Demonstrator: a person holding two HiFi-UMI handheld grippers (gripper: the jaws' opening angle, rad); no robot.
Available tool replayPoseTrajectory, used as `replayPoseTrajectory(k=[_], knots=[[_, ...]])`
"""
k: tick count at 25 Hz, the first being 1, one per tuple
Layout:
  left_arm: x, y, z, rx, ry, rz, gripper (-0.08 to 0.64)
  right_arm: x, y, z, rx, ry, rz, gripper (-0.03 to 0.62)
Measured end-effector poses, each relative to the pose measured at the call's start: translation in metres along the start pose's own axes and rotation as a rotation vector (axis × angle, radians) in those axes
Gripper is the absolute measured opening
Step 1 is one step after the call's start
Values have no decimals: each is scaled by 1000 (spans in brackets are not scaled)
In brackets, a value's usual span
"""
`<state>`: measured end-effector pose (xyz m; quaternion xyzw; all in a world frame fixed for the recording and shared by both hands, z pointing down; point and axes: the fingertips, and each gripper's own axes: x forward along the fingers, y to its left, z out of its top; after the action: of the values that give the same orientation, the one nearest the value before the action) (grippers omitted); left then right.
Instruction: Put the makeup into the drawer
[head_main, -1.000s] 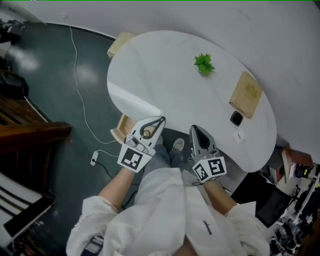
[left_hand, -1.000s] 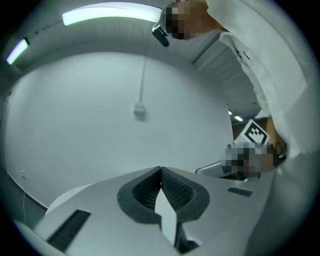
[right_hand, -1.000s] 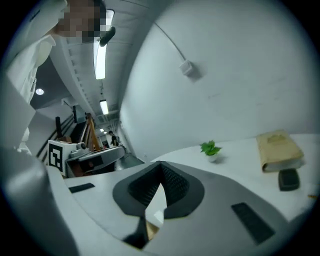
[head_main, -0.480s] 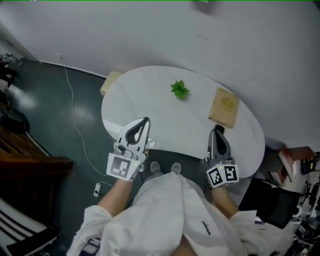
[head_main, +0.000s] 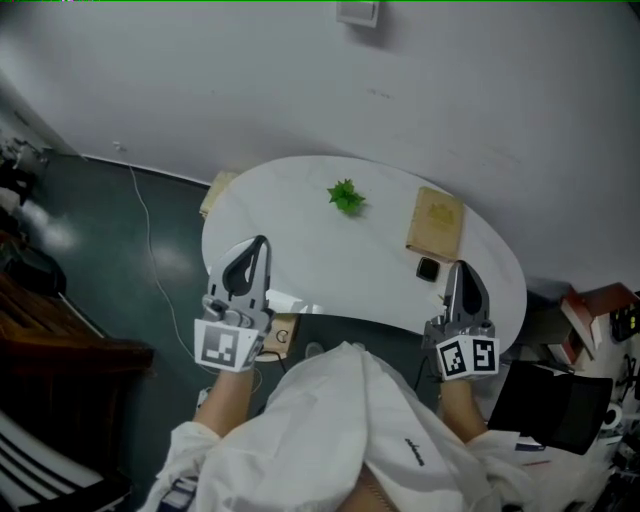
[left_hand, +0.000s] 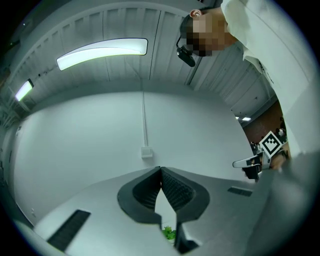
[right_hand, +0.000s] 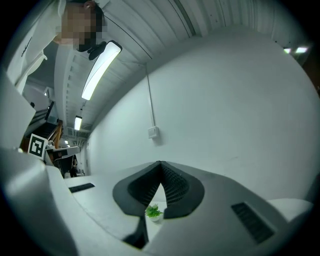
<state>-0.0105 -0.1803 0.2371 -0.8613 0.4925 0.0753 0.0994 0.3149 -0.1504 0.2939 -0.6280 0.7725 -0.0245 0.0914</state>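
Observation:
A small black makeup compact (head_main: 428, 269) lies on the white oval table (head_main: 300, 235), near its right end. My right gripper (head_main: 459, 266) is held just right of the compact, shut and empty; in the right gripper view its tips (right_hand: 160, 163) meet. My left gripper (head_main: 261, 241) hangs over the table's front left edge, also shut with nothing in it, tips (left_hand: 160, 168) together. Below the table's front edge, a wooden drawer (head_main: 280, 336) stands open with a small round thing in it. Both grippers point roughly level toward the wall.
A green plant (head_main: 346, 196) and a flat wooden box (head_main: 436, 222) sit on the table. A cable (head_main: 150, 250) runs over the dark floor at left. Dark furniture (head_main: 60, 360) stands at left, clutter (head_main: 590, 310) at right. A white wall box (head_main: 358, 12) is mounted above.
Both grippers have risen from in front of my body and spread apart. The right one swung out to the table's right end, the left to its left edge. Both stayed shut.

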Motion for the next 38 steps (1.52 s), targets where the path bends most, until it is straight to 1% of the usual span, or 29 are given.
replayPoseTrajectory(k=[3,6,13,21,27,38], knots=[[0,5,5,19,-15,12,26,-5,-13,1,0,-11,-35,17],[1,5,2,18,-12,15,26,-8,-16,-2,3,-9,-46,17],[2,2,-7,-11,6,15,26,-3,-10,-6,10,-1,-40,17],[3,3,-12,-11,12,18,26,1,-10,-6,7,0,-37,17],[4,1,-10,-11,-4,11,26,-1,-10,-6,8,6,-38,17],[5,-6,-11,-22,9,1,26,-5,-7,-7,8,18,-30,17]])
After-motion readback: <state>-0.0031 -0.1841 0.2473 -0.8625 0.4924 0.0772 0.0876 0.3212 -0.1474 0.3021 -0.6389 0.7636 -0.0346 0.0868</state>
